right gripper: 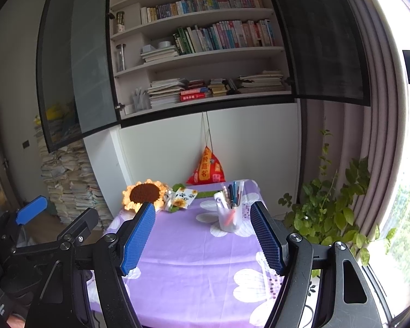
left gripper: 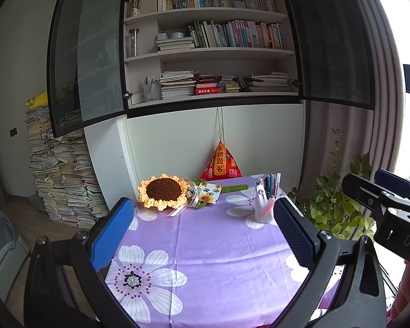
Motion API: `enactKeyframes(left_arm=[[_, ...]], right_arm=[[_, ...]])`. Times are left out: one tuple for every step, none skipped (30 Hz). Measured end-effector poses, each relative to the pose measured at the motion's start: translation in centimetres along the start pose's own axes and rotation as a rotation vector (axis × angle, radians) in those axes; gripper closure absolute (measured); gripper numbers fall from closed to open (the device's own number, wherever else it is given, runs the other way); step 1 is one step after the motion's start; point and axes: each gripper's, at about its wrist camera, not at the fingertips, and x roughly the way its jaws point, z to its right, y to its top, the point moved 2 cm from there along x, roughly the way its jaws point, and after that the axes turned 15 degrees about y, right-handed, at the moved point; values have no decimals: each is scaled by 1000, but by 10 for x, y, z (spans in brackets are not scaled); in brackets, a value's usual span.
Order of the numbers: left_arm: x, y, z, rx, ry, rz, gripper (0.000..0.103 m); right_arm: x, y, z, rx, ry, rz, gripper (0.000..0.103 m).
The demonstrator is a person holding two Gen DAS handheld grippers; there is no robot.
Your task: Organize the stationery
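A translucent white pen holder (left gripper: 265,210) (right gripper: 229,218) stands upright at the far right of the table, with several pens (left gripper: 270,184) (right gripper: 233,191) in it. My left gripper (left gripper: 205,232) hovers over the near part of the table, open, nothing between its blue pads. My right gripper (right gripper: 203,239) is beside it on the right, also open and empty, pointing toward the holder but well short of it. Each gripper shows at the edge of the other's view: the right gripper (left gripper: 371,181) and the left gripper (right gripper: 60,213).
The table (left gripper: 205,251) (right gripper: 191,262) wears a purple flowered cloth. At its back lie a crocheted sunflower (left gripper: 163,194) (right gripper: 146,194), a card (left gripper: 211,192) and a red pyramid cushion (left gripper: 221,165). A leafy plant (right gripper: 328,218) and curtain stand right, stacked books (left gripper: 65,186) left, shelves above.
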Motion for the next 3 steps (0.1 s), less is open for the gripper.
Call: enactKeyframes(left_arm=[[0,0,0,0,-1,0,1],[1,0,-1,0,-2,-1,1],[1,0,0,0,-1,-2,1]], right_arm=[[0,0,0,-1,0,-1,30],[0,0,-1,-1,0,-1,30],[0,-1,-1,-1,0,-1,30]])
